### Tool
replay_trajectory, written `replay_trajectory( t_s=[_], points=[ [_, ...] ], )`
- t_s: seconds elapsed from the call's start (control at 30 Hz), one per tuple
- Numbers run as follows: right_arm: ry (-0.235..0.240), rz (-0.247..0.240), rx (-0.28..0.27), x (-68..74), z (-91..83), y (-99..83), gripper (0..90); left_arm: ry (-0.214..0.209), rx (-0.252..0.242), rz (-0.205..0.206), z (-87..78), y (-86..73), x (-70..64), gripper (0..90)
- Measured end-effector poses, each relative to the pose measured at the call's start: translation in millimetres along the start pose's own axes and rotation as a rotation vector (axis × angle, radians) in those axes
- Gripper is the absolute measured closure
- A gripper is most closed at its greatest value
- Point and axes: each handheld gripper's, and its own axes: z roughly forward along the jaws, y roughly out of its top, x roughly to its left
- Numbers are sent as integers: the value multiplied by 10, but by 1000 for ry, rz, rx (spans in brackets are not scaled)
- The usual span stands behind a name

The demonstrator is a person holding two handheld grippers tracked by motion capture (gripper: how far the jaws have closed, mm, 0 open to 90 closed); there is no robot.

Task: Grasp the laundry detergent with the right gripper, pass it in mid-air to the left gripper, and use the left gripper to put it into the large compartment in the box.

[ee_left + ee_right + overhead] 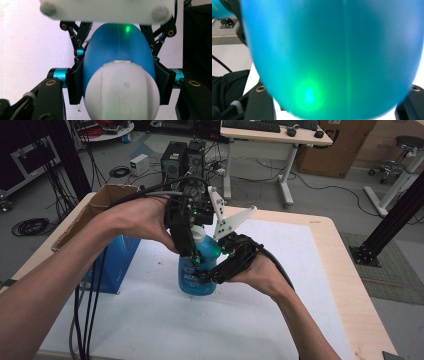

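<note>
1. The table (330,270), pale wood under a white sheet, carries everything; its near edge is cut off at the bottom of the high view.
2. An open cardboard box (107,200) with a blue side stands at the table's left, partly hidden by the person's left forearm.
3. The blue bottle (197,272) stands upright near the table's middle, its top hidden by both grippers in the high view; the left gripper view alone shows its white cap (122,92).
4. The left gripper (192,252) comes from above, fingers (75,82) clenched on the bottle's shoulders.
5. The right gripper (217,270) meets the bottle's right side; the right gripper view shows blurred blue plastic close up, and whether its fingers grip cannot be told.
</note>
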Motion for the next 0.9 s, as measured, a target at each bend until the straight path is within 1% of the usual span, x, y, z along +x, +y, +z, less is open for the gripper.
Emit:
replay_trajectory(
  t_s=[0.1, 0.13, 0.23, 0.27, 0.3, 0.37, 0.4, 0.43, 0.47, 0.5, 0.53, 0.57, 0.6, 0.63, 0.67, 0.7, 0.73, 0.77, 0.8, 0.83, 0.87, 0.9],
  points=[
    [-5, 6, 3, 1, -16, -21, 297, 0, 8, 0, -13, -10, 0, 381],
    [-7, 16, 10, 7, -40, -34, 276, -1, 12, -5, -28, -26, 4, 381],
    [-24, 21, 38, 33, -105, -56, 238, -2, 14, -12, -52, -48, 17, 381],
    [-32, 25, 47, 41, -134, -66, 228, 0, 27, -22, -90, -68, 31, 381],
    [-32, 25, 47, 41, -134, -66, 228, 0, 27, -22, -90, -68, 31, 381],
    [-51, 28, 58, 64, -219, -99, 225, 6, 40, -38, -155, -85, 46, 381],
    [-61, 31, 67, 78, -299, -136, 222, 10, 44, -42, -182, -89, 52, 381],
    [-67, 38, 75, 84, -345, -161, 222, 20, 61, -51, -269, -95, 66, 381],
    [-77, 42, 81, 90, -392, -192, 221, 20, 61, -51, -269, -95, 66, 381],
    [-90, 51, 91, 91, -440, -225, 221, 25, 69, -53, -318, -99, 75, 381],
    [-99, 55, 96, 94, -491, -262, 221, 31, 75, -71, -425, -106, 99, 382],
    [-104, 60, 103, 102, -543, -298, 221, 37, 71, -83, -483, -112, 113, 382],
    [-115, 68, 114, 110, -596, -333, 221, 37, 71, -83, -483, -112, 113, 381],
    [-130, 76, 127, 116, -649, -368, 209, 46, 73, -95, -545, -116, 126, 382],
    [-130, 76, 127, 116, -649, -368, 209, 56, 79, -104, -604, -122, 137, 382],
    [-148, 85, 143, 122, -700, -404, 200, 70, 86, -116, -678, -130, 155, 382],
    [-188, 106, 174, 132, -798, -468, 197, 80, 86, -124, -721, -138, 169, 381],
    [-208, 112, 189, 140, -840, -498, 159, 91, 91, -140, -781, -150, 190, 381],
    [-208, 112, 189, 140, -840, -498, 159, 97, 92, -152, -823, -160, 208, 381],
    [-245, 144, 222, 167, -923, -558, 122, 116, 99, -185, -951, -194, 248, 381],
    [-245, 144, 222, 167, -923, -558, 122, 116, 99, -185, -951, -194, 248, 381],
    [-255, 145, 234, 172, -947, -578, 122, 126, 98, -204, -1024, -210, 267, 381]
  ],
)
